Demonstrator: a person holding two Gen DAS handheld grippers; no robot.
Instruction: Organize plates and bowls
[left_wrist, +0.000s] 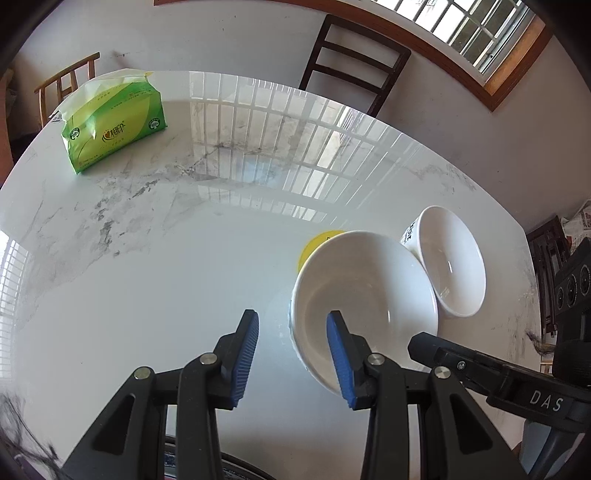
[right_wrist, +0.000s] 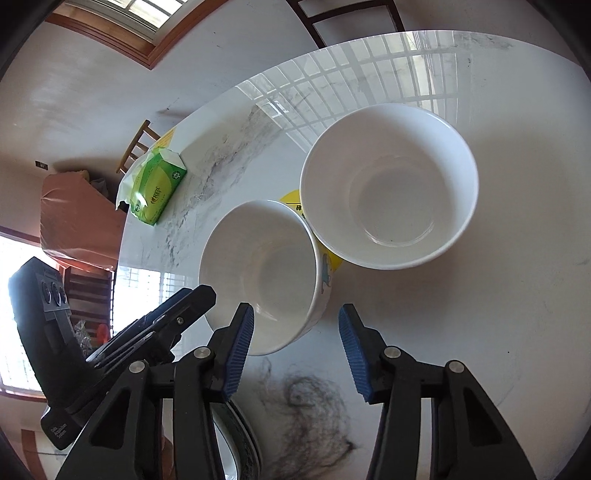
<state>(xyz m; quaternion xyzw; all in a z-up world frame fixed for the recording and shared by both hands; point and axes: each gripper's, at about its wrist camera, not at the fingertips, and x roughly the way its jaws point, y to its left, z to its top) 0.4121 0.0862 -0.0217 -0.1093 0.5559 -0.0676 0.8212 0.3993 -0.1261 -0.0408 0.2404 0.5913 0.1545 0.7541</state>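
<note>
Your left gripper (left_wrist: 291, 325) points down with its blue pads apart, and nothing is pinched between them. Your right gripper (right_wrist: 295, 317) points down too, jaws apart and empty. The two grippers are close together, side by side.

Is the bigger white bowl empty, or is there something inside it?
Empty. The right wrist view looks straight into the bigger bowl and shows only its bare white bottom. It stands upright on the table.
</note>
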